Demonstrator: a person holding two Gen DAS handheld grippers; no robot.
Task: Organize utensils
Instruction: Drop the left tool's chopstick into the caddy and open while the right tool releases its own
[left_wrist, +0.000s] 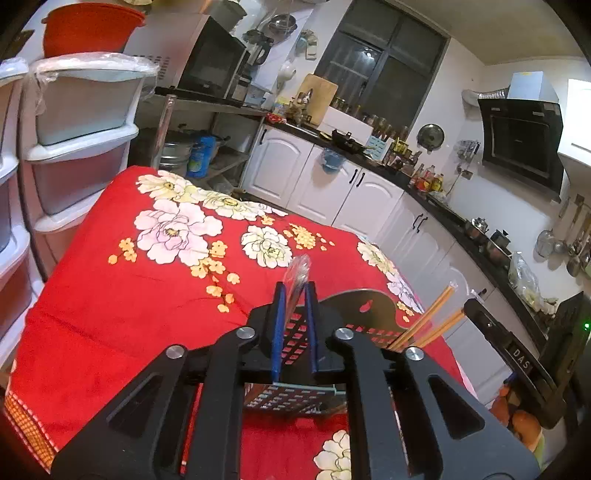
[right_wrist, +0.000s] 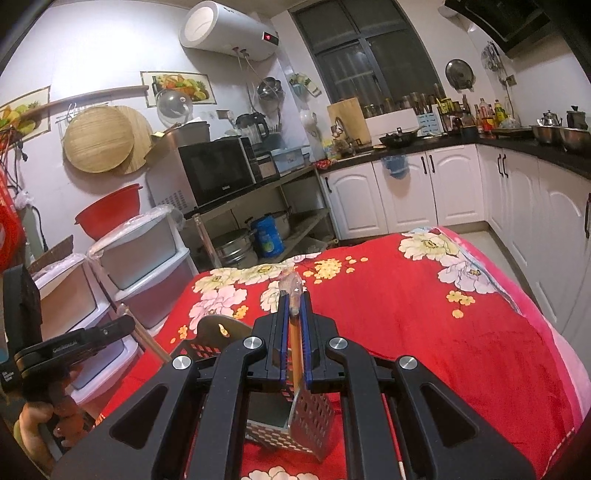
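A dark perforated utensil holder stands on the red floral tablecloth, right under both grippers; it also shows in the right wrist view. My left gripper is shut on a clear plastic wrapper that sticks up past its blue pads. My right gripper is shut on wooden chopsticks in a clear wrapper, held upright over the holder. In the left wrist view the same chopsticks slant up at the right, beside the right gripper's body.
White drawer units stand left of the table. A metal shelf with a microwave and pots is behind. White cabinets and a cluttered counter run along the far and right sides. The left gripper and hand are at left.
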